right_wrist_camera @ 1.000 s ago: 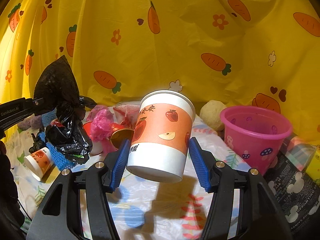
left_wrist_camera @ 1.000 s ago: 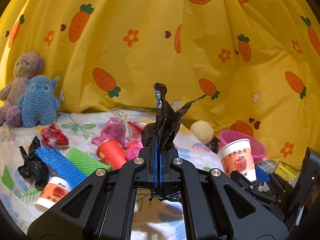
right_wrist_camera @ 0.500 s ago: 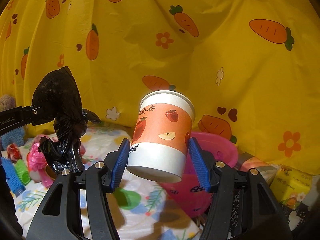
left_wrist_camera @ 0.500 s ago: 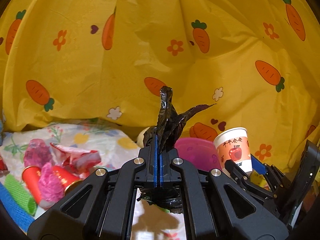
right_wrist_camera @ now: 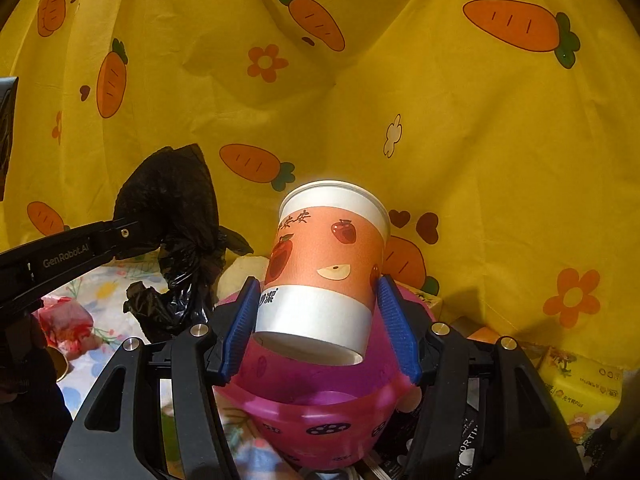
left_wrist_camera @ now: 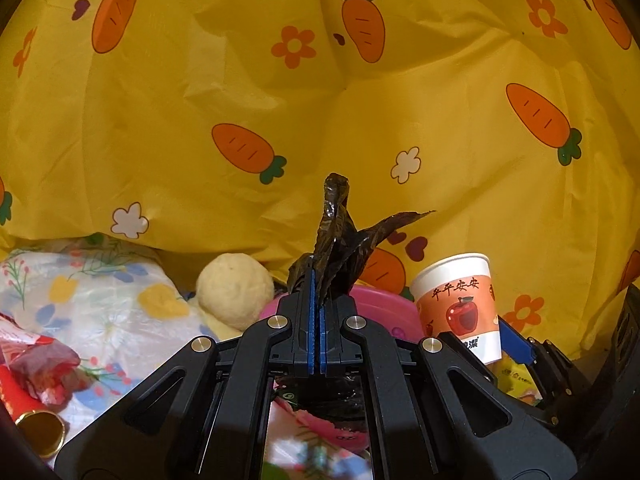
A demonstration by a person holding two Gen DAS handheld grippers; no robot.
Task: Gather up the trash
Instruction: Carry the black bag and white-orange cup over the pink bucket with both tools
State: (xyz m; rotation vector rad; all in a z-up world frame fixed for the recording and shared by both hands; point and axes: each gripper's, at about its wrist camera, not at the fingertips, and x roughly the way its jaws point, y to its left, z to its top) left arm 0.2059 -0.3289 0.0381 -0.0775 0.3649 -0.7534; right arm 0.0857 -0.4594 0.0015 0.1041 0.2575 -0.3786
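Observation:
My left gripper is shut on a crumpled black plastic bag; the bag's twisted top sticks up past the blue pads and the rest hangs below. From the right wrist view the same black bag dangles from the left gripper at the left. My right gripper is shut on an orange and white paper cup with apple prints, held tilted just above a pink plastic bucket. The cup and the bucket's rim also show in the left wrist view.
A yellow carrot-print cloth fills the background. A cream ball lies beside the bucket on a floral sheet. Red wrappers and a red cup lie at the left. A yellow tissue pack sits at the right.
Both grippers have swung right, away from the plush toys and trash pile. The pink bucket has come directly under the held cup. Both grips are unchanged.

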